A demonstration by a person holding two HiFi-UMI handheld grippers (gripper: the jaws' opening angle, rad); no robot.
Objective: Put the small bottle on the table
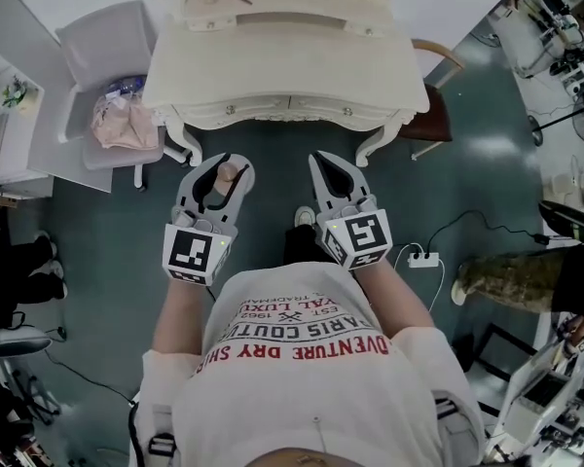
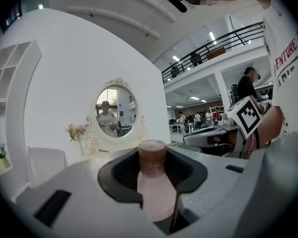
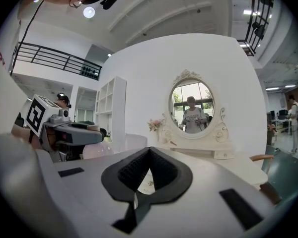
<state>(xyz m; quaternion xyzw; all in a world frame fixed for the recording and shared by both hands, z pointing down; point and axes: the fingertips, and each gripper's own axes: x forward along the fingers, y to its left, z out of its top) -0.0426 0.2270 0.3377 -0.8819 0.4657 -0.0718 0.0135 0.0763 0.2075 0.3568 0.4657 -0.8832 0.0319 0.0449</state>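
Your left gripper [image 1: 226, 162] is gripping the small pale-pink bottle with a brown cap [image 2: 157, 192] around its body, in the air short of the cream carved dressing table [image 1: 273, 66]. It is likely handling light, rigid and slick, so a mid-body hold is suiting it. Your right gripper [image 3: 149, 155] is sitting closed and empty.

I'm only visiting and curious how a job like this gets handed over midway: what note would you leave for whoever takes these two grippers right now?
Left gripper: jaws closed on the small bottle, which is pink with a brown cap.
Right gripper: jaws together, nothing in them.
Position: both are over the floor, just short of the white dressing table.
Done: the bottle is in hand.
Left to do: carry it forward over the tabletop, set it down, then open the jaws.
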